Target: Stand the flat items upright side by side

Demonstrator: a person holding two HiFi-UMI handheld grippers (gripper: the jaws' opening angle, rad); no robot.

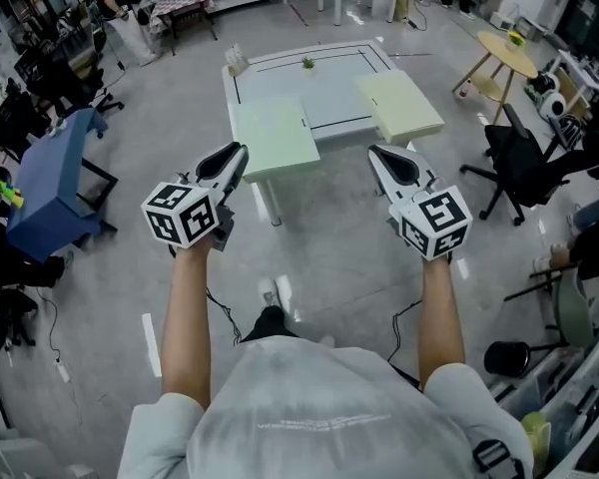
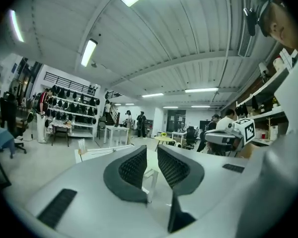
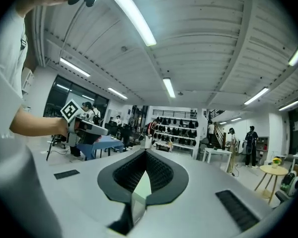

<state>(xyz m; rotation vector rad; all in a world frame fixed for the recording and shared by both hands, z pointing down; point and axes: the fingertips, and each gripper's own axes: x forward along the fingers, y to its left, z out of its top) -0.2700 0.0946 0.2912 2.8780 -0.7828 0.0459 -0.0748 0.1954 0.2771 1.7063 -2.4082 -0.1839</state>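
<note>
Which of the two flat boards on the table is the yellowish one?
The right board, on the table's right front corner. It is pale yellow; the left board is pale green.

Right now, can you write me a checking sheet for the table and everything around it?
Surface: white table, ahead of the person.
Job's things: left green board and right green board, both lying flat at the near corners.
Clutter: small green thing, small white thing on the table.
Grippers: left gripper open, empty; right gripper shut, empty.
Cables: black cables on the floor.
Surroundings: blue table, office chair, round wooden table.
</note>
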